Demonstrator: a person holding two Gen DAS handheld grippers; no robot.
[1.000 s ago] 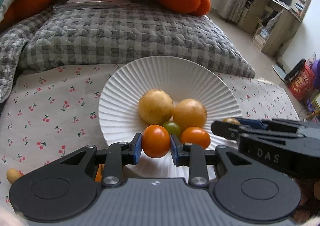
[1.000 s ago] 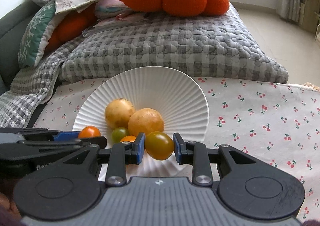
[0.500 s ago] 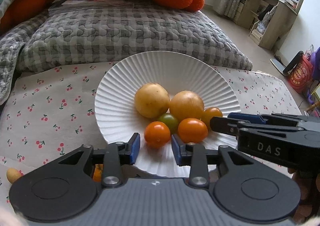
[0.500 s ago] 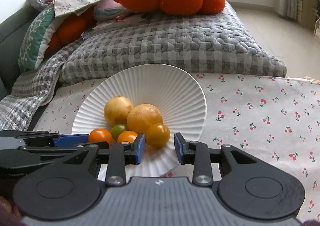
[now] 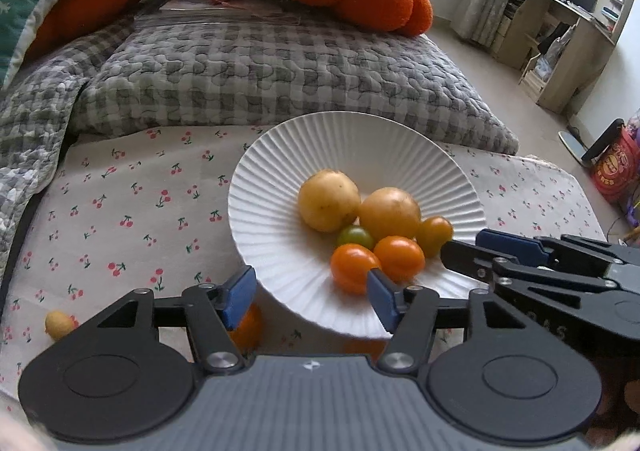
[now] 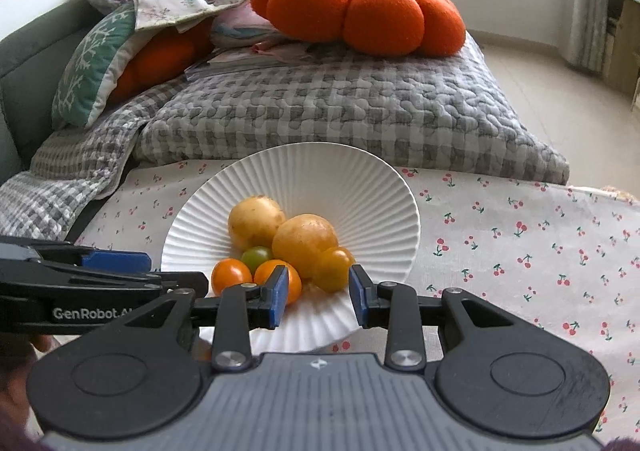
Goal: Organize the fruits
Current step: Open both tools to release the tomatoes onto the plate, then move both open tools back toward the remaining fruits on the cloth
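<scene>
Now both grippers empty — left gripper [image 5: 307,297] spread wide, right gripper [image 6: 318,294] parted — at near rim of white plate [image 5: 280,171]; six fruits [image 5: 384,227] clustered inside, maybe touching.

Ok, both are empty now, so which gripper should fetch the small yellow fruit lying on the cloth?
Left. The small yellow fruit lies on the cloth off the plate, beside the open left gripper; the right wrist view does not show it.
</scene>
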